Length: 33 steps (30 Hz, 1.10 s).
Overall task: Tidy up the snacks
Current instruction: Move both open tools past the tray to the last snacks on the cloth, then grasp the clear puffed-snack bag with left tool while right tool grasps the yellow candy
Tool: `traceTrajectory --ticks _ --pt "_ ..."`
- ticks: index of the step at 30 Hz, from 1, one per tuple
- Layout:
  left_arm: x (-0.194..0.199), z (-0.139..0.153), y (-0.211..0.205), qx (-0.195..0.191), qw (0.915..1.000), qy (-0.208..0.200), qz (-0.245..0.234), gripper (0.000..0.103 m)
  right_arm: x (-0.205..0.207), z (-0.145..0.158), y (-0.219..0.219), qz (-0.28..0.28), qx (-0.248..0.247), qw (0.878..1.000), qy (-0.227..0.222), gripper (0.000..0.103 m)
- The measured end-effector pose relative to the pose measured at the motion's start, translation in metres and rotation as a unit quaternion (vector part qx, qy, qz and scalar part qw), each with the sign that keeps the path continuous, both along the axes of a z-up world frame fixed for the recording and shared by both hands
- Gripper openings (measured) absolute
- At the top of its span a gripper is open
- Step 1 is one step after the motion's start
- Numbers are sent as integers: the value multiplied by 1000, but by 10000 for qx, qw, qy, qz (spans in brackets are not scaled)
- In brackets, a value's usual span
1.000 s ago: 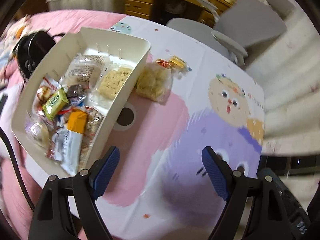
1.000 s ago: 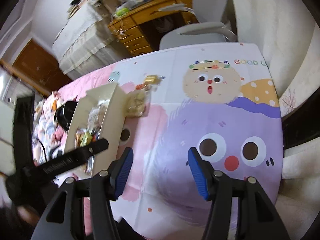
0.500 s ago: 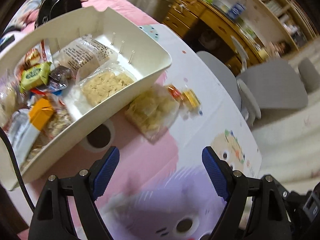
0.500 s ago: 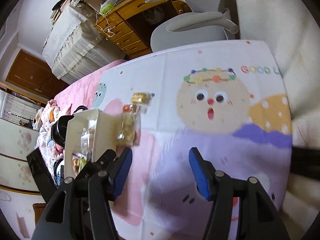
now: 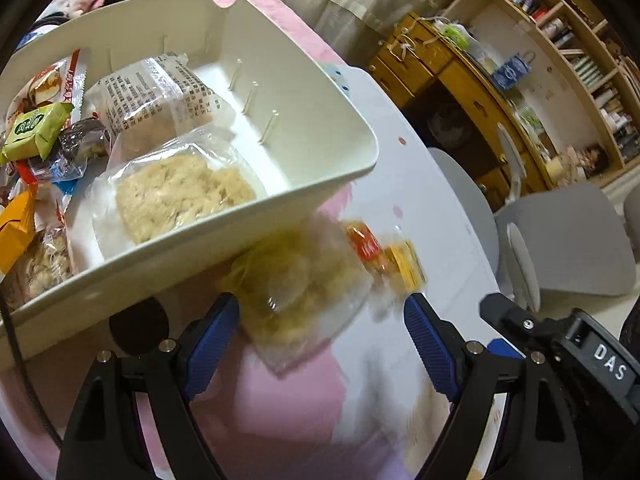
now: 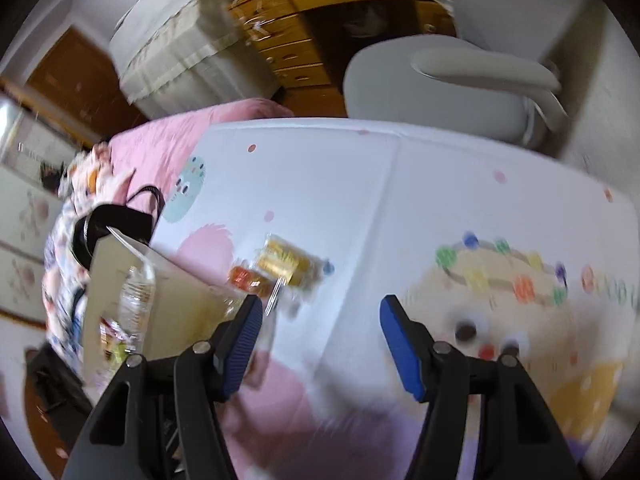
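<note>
Snack bag (image 5: 298,296) lies beside bin (image 5: 320,128), under gaping left gripper (image 5: 320,344)

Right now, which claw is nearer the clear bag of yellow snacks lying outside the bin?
Left. The left claw frames the clear bag between open jaws; the right claw hangs off to its side.

We see left gripper (image 5: 320,336) wide apart over clear crumbly-snack bag (image 5: 296,292), just beside cream plastic bin (image 5: 320,128).
</note>
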<state>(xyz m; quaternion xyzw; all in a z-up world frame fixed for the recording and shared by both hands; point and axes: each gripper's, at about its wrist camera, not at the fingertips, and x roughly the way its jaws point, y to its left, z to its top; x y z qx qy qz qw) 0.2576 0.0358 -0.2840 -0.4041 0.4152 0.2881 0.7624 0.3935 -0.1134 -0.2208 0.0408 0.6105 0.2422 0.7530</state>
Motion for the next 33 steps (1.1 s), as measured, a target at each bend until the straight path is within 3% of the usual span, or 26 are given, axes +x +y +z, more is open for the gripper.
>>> traceTrajectory --ticks 11,18,26,32,33 --pt "28 -18 5 598 9948 621 542 84 33 -32 43 1194 -113 9927 76 61" --pt "50 -34 7 650 9925 923 476 87 37 -51 74 2113 -694 9743 357 61" --pt "78 -44 4 846 9896 1144 199 97 38 -59 89 2487 -1064 9622 323 61" --pt "93 -48 3 1011 9862 1307 74 97 33 -58 98 2725 -1302 9533 31 54" --pt "91 -48 0 1066 9858 1296 26 97 32 -58 98 2744 -1343 9522 -36 49"
